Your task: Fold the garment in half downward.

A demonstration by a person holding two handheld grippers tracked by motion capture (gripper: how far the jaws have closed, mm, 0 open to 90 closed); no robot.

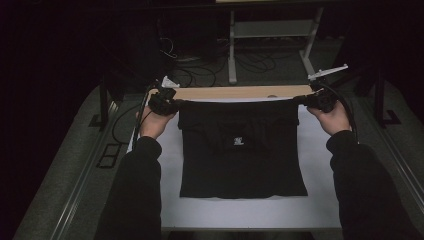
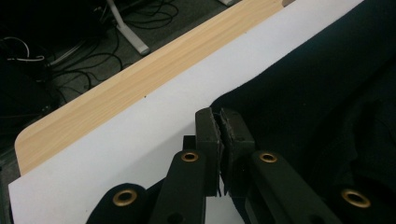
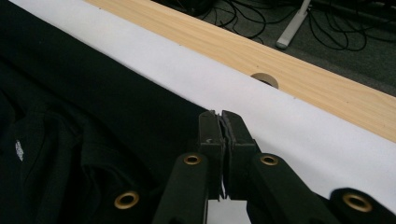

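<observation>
Folding looks partly done: black T-shirt (image 1: 242,150) lies doubled on the white surface (image 1: 250,212), left claw (image 1: 172,104) and right claw (image 1: 303,100) each pinching a far corner; further folds remain

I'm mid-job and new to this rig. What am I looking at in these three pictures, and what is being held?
No robot here: a person holds hand-held tongs in each hand. The high view looks down on the table, where a black T-shirt lies on a white sheet over wood. The left tongs and right tongs pinch its far corners. The two gripper views ride on the tongs themselves: each shows its black jaws shut on the shirt's edge, left tongs, right tongs.
</observation>
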